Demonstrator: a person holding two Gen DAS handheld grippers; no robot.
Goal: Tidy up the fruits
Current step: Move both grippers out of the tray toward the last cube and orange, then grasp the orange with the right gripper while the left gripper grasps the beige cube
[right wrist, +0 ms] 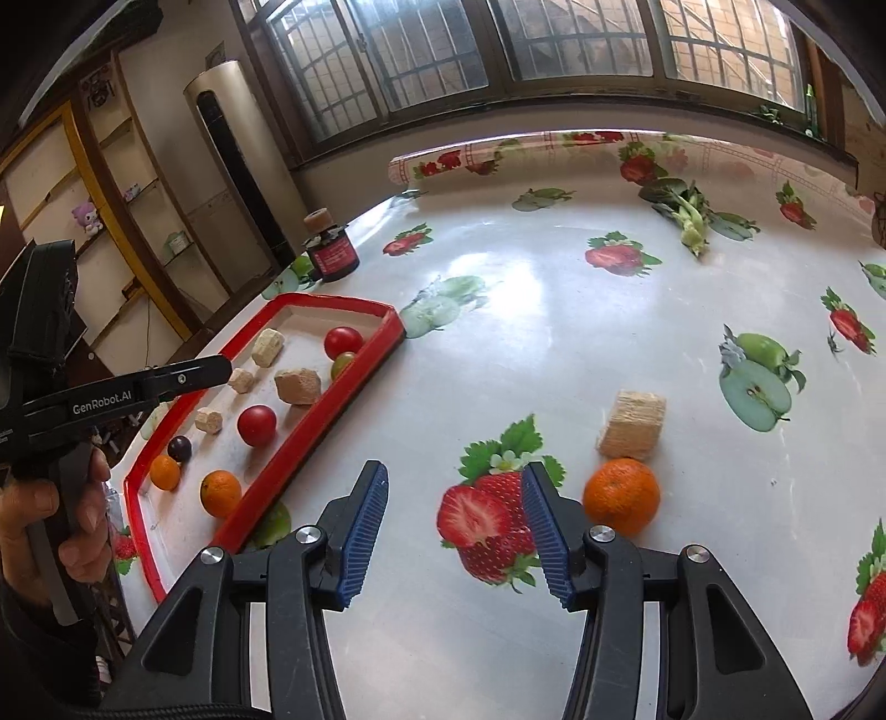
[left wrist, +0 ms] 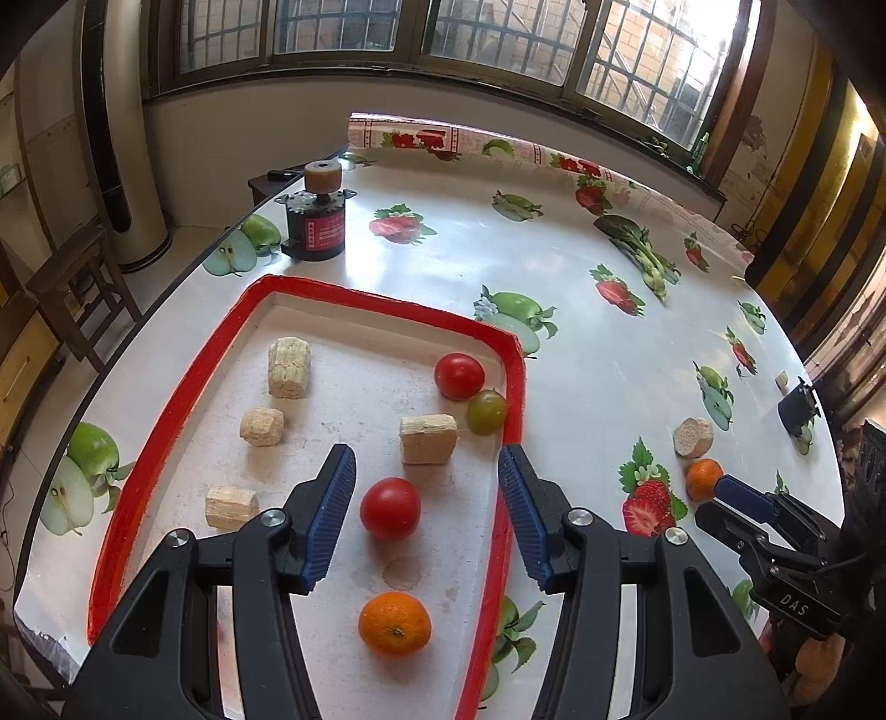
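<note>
The loose orange (right wrist: 621, 494) is small, round and bright. It sits on the surface (right wrist: 554, 332), just beside a pale crumbly block (right wrist: 631, 425). The right gripper (right wrist: 453, 526) is next to the orange with its jaws wide and holding nothing. The orange is just outside the right finger.

The red tray (left wrist: 515, 354) holds two red tomatoes (left wrist: 390, 508), a green grape (left wrist: 486, 411), an orange (left wrist: 394, 623) and some pale blocks. The left gripper (left wrist: 425, 518) hangs over the tray with its jaws wide and nothing in them.

The surface has a shiny white cloth with pictures of strawberries and apples. A black jar (left wrist: 314, 221) stands near the far edge. Big windows (left wrist: 415, 33) with bars are behind.

Only the right view shows a dark plum (right wrist: 179, 447) and one more orange (right wrist: 165, 472) in the tray's near end, and a hand (right wrist: 61, 520) on the left gripper's handle.
</note>
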